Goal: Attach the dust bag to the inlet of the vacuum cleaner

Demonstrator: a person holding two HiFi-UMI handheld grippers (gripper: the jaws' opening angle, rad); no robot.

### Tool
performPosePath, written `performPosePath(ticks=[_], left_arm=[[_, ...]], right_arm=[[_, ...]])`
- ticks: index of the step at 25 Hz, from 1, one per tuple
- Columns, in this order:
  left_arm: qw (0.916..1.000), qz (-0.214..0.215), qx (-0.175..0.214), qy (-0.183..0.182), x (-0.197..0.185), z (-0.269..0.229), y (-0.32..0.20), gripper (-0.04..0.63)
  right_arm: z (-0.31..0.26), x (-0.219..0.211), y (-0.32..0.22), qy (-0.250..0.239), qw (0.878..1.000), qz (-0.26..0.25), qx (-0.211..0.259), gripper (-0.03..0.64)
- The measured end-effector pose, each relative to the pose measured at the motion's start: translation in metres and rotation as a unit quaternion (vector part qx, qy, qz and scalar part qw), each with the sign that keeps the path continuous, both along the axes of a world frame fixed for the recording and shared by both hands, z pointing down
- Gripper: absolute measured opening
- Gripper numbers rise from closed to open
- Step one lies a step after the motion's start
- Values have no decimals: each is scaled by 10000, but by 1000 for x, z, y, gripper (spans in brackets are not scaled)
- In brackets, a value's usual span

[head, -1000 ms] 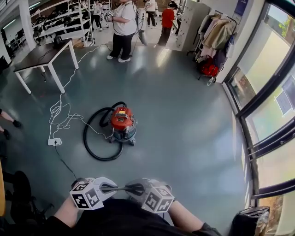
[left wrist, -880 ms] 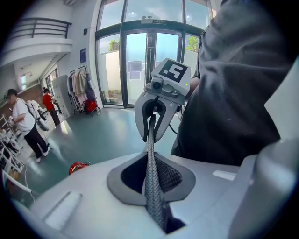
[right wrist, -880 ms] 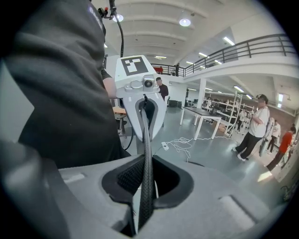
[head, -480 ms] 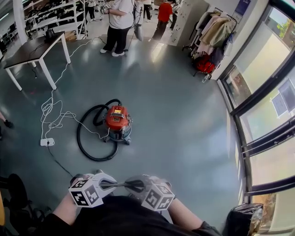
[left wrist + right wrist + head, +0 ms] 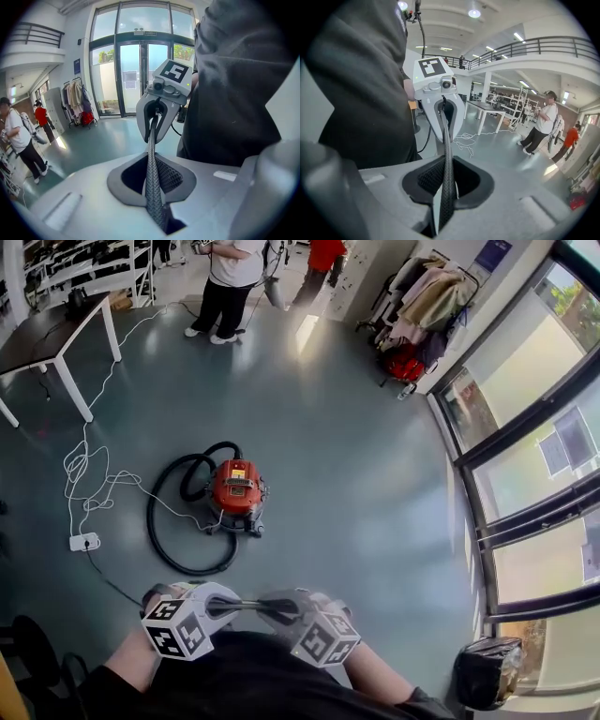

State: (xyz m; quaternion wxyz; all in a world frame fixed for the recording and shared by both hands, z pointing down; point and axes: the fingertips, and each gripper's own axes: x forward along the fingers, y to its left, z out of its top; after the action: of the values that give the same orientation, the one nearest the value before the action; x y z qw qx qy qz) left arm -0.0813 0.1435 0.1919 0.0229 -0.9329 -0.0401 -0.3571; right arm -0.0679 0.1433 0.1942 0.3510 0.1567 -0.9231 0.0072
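A red vacuum cleaner (image 5: 236,488) with a looped black hose (image 5: 169,549) stands on the grey floor, well ahead of me. Close to my body, my left gripper (image 5: 221,607) and right gripper (image 5: 281,607) face each other. Both are shut on the ends of a thin dark textured strip (image 5: 251,606), seen edge-on, which looks like part of the dust bag. In the left gripper view the strip (image 5: 151,159) runs from my left gripper (image 5: 153,197) to the right gripper (image 5: 157,117). The right gripper view mirrors this: the strip (image 5: 446,154) runs from my right gripper (image 5: 444,197) to the left gripper (image 5: 443,117).
A white cable and power strip (image 5: 82,542) lie left of the vacuum. Further off are a white-legged table (image 5: 47,338), standing people (image 5: 225,277) and a clothes rack (image 5: 422,306). Glass doors (image 5: 525,456) line the right side, with a black bin (image 5: 487,673) near me.
Both grippers have travelled forward with the strip still between them. The table, people and rack have slid toward the frame's top and left; the vacuum sits slightly nearer.
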Motion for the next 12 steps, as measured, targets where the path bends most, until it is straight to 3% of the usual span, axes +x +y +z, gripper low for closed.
performPosePath(ticks=[6, 12], left_arm=[[9999, 107, 5, 79, -28, 5, -36, 43], [9999, 64, -56, 82, -22, 13, -52, 43]], right_arm=[[5, -29, -36, 168, 9997, 172, 9, 35], [12, -22, -51, 149, 9997, 189, -81, 35]])
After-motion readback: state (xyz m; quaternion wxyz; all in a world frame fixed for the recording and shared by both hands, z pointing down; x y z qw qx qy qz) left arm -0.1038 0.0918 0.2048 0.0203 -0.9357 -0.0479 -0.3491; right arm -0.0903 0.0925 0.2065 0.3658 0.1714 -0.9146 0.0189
